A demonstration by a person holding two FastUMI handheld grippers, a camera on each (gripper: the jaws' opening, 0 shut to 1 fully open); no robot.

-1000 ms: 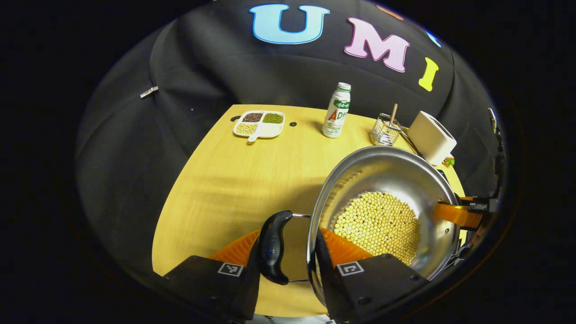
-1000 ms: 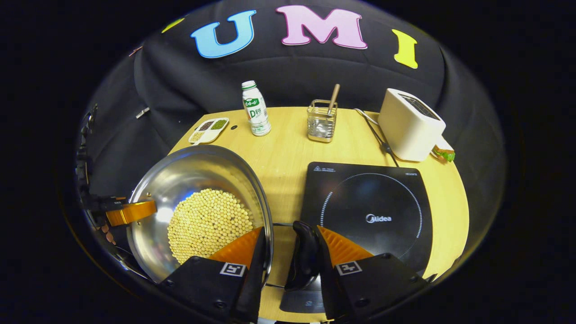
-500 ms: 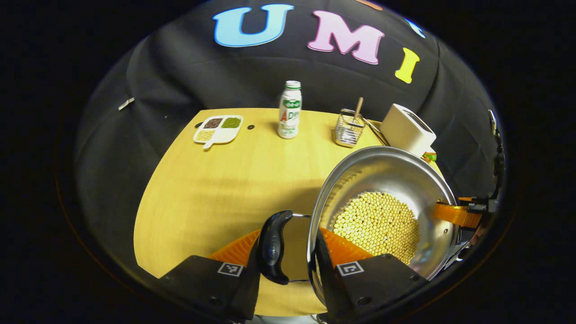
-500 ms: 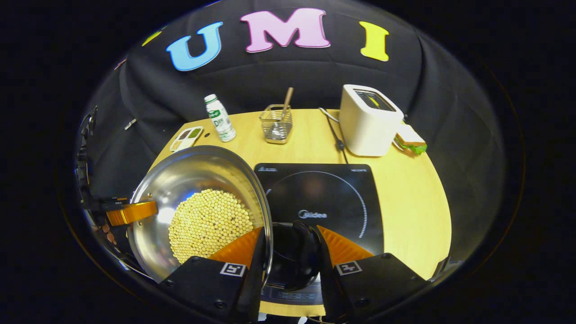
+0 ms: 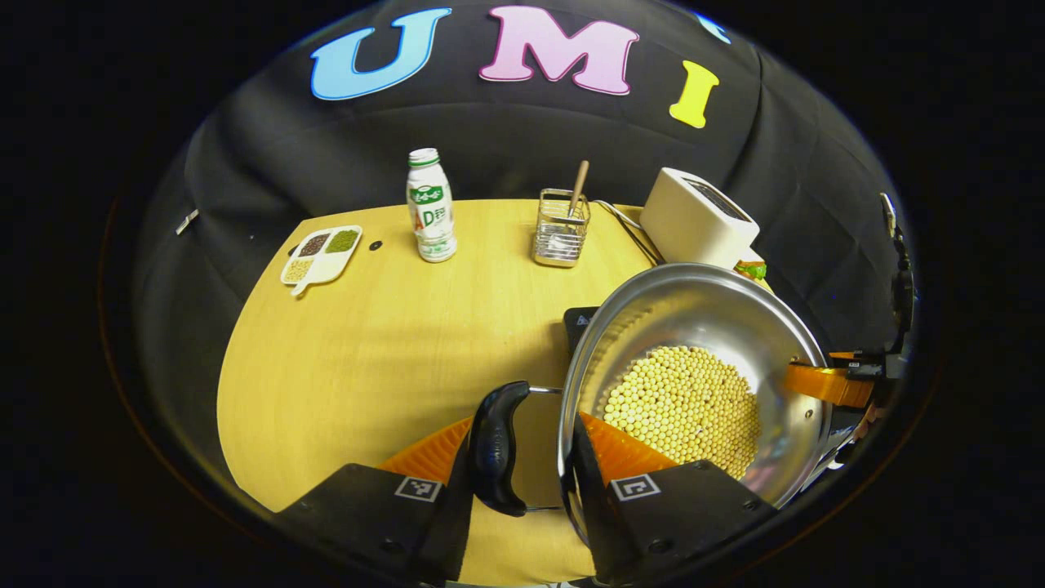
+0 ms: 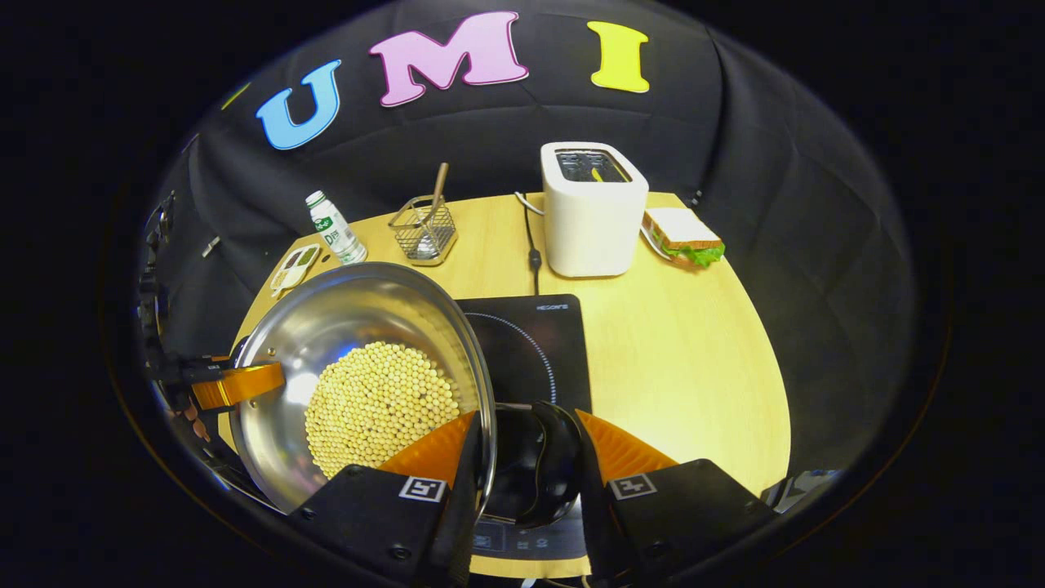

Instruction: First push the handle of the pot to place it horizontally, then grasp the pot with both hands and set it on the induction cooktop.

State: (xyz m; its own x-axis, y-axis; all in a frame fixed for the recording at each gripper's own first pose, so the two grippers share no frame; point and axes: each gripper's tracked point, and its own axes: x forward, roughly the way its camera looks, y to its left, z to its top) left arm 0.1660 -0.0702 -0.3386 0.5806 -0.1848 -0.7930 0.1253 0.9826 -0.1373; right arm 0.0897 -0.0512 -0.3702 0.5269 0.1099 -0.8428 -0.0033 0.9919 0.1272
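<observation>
The counter (image 5: 367, 343) is the largest thing here, a pale wooden top that carries everything. On its right part lies the black induction cooktop (image 6: 539, 335), flat and near the front edge. The pot (image 6: 359, 384), a wide steel one with a layer of yellow beans (image 6: 380, 404) inside, is held up in the air, and in the right gripper view its right side already hangs over the left part of the cooktop. Behind stand a white toaster (image 6: 592, 208), a sandwich (image 6: 682, 237), a wire basket (image 6: 423, 233), a bottle (image 5: 430, 208) and a divided dish (image 5: 320, 255). The left gripper (image 5: 522, 457) has its jaws narrowly apart around the pot's rim and its left black handle (image 5: 494, 449); the right gripper (image 6: 522, 457) holds the right black handle (image 6: 551, 469) and rim in the same way. I judge that the handle push and the two-handed grasp are done; what is left is to centre the pot over the ring, lower it and let go.
</observation>
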